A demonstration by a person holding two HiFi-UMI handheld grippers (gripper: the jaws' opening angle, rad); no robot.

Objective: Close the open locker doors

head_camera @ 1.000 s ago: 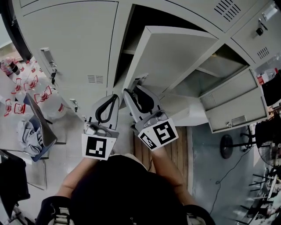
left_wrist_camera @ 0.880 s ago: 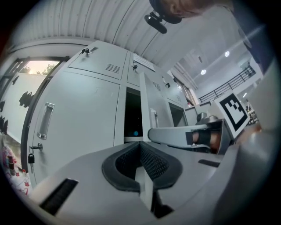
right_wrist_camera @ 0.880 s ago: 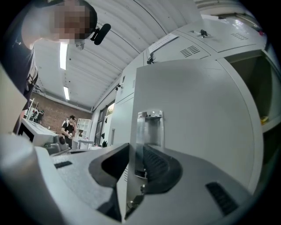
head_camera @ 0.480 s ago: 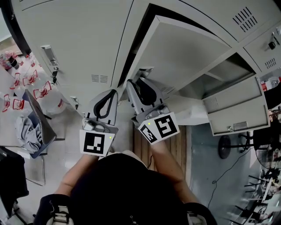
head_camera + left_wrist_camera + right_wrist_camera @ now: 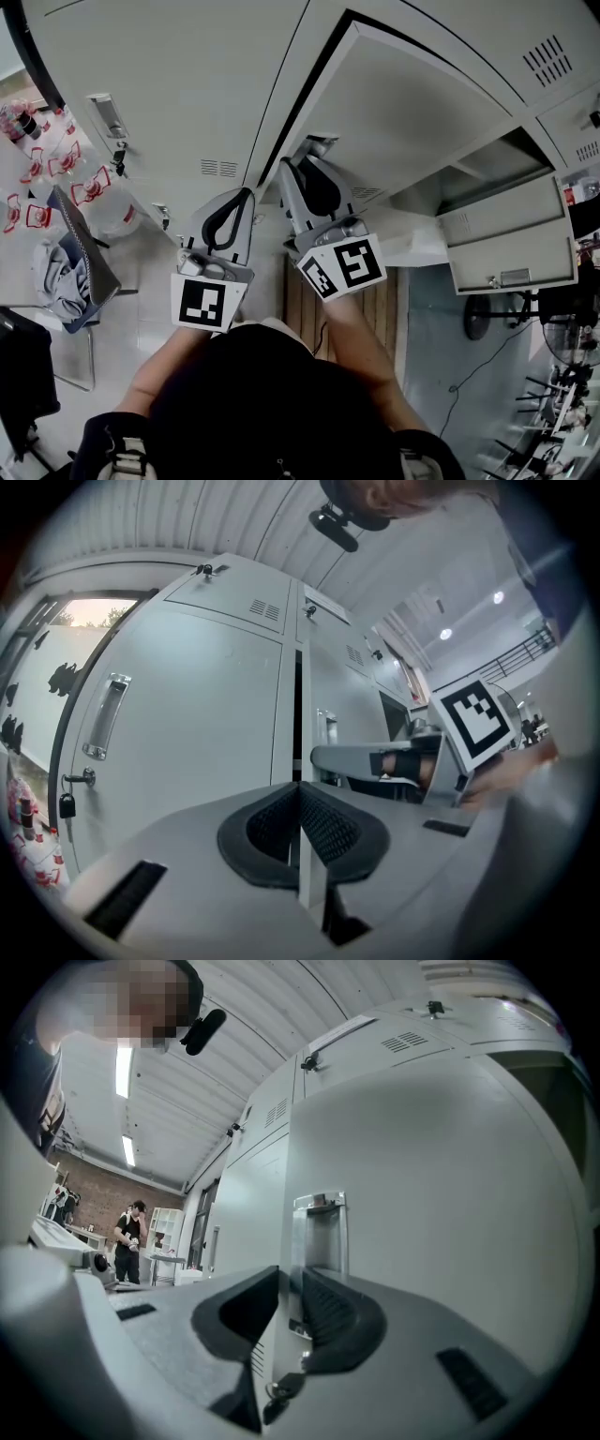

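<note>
The open locker door point(image 5: 422, 122) stands ajar at one o'clock from the person. Its free edge, beside the recessed handle point(image 5: 319, 1232), sits in the right tongs point(image 5: 286, 1274), which have just been closing and seem to pinch it. The step in hand looks like swinging the door shut. Next, push toward eleven o'clock until it is flush, then release. The left tongs point(image 5: 298, 787) are pressed together and empty. Both are held roughly level, side by side.

Bright, even indoor light is noted on the grey locker door point(image 5: 422, 1194); shadows are soft. Ceiling strip lights point(image 5: 124, 1071) are blown out, and daylight is seen at a window point(image 5: 94, 613). Strong fisheye bending and dark vignetted corners are recorded in both gripper views.
</note>
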